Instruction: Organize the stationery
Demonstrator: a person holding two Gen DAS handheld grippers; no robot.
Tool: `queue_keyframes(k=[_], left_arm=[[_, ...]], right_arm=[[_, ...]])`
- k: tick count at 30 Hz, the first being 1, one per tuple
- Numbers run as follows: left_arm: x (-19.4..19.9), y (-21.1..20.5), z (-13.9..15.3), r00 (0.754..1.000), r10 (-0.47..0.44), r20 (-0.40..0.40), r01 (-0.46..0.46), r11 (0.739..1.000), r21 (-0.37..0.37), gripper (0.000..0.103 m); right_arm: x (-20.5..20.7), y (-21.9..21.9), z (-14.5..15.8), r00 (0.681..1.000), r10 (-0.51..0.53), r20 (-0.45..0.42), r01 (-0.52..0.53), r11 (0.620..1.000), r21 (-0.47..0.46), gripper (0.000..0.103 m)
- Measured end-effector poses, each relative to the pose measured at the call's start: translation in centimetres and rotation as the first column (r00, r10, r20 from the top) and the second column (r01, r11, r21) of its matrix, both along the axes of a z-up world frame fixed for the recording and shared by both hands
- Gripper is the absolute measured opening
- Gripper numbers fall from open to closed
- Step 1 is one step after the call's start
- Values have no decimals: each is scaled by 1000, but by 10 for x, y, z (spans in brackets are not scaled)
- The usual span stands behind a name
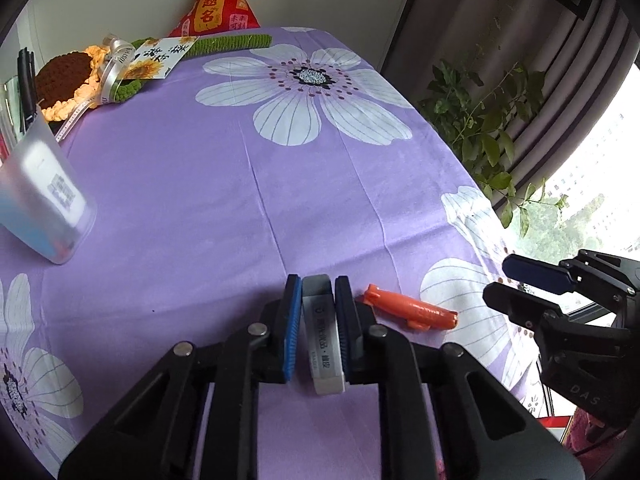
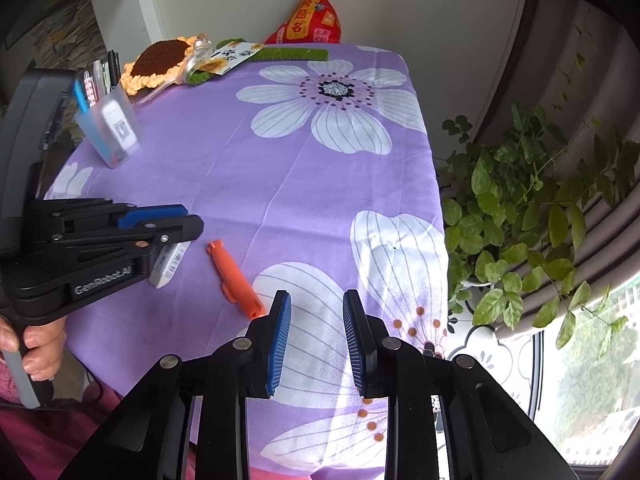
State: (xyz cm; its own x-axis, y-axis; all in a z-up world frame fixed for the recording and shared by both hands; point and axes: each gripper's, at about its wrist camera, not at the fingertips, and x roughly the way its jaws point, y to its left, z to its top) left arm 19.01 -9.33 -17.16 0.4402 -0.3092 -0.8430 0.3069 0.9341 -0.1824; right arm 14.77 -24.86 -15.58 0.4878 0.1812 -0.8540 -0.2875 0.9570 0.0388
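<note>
A white eraser with a grey sleeve is clamped between the blue pads of my left gripper, which is shut on it low over the purple flowered tablecloth. From the right wrist view, the eraser hangs out beneath the left gripper. An orange pen-shaped piece lies on the cloth just right of the eraser. My right gripper stands open with nothing between its pads, its left finger close to the orange piece. A frosted plastic holder with pens stands at the far left.
A crocheted sunflower, a ribbon, a card and a green crocheted strip lie at the back, with a red pyramid pouch behind. A leafy plant stands past the table's right edge. A hand grips the left handle.
</note>
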Motion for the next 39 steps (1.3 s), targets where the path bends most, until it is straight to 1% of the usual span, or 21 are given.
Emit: queue_keyframes(k=[3, 6, 10, 16, 21, 24, 28, 35, 37, 39], left_arm=[[-8, 4, 11, 999, -16, 38, 16, 1000, 8, 15], [-12, 9, 16, 998, -12, 56, 11, 1000, 12, 15], [-13, 16, 14, 998, 8, 56, -8, 1000, 0, 15], [-14, 23, 15, 999, 15, 47, -13, 999, -35, 16], [-21, 27, 18, 998, -1, 64, 5, 998, -57, 15], [-23, 30, 16, 998, 9, 57, -4, 997, -76, 16], [-26, 34, 13, 999, 3, 47, 1, 996, -88, 17], [-28, 37, 14, 999, 4, 45, 1, 994, -105, 16], [-29, 38, 14, 999, 3, 46, 2, 994, -109, 16], [-30, 37, 16, 999, 0, 52, 5, 994, -107, 16]], right_arm=[[1, 8, 0, 999, 35, 3, -35, 999, -8, 27], [2, 24, 1, 993, 118, 11, -117, 993, -19, 27], [10, 49, -1, 976, 217, -9, -217, 974, -61, 28], [16, 72, -3, 948, 316, -41, -318, 944, -91, 28], [20, 81, -10, 936, 345, -72, -352, 929, -117, 28], [22, 88, -14, 930, 357, -89, -366, 922, -127, 28], [28, 93, -21, 932, 348, -104, -361, 919, -158, 28], [31, 95, -21, 934, 343, -98, -355, 922, -157, 28], [31, 97, -21, 936, 341, -92, -352, 922, -163, 18], [30, 97, -20, 939, 333, -87, -343, 924, -169, 14]])
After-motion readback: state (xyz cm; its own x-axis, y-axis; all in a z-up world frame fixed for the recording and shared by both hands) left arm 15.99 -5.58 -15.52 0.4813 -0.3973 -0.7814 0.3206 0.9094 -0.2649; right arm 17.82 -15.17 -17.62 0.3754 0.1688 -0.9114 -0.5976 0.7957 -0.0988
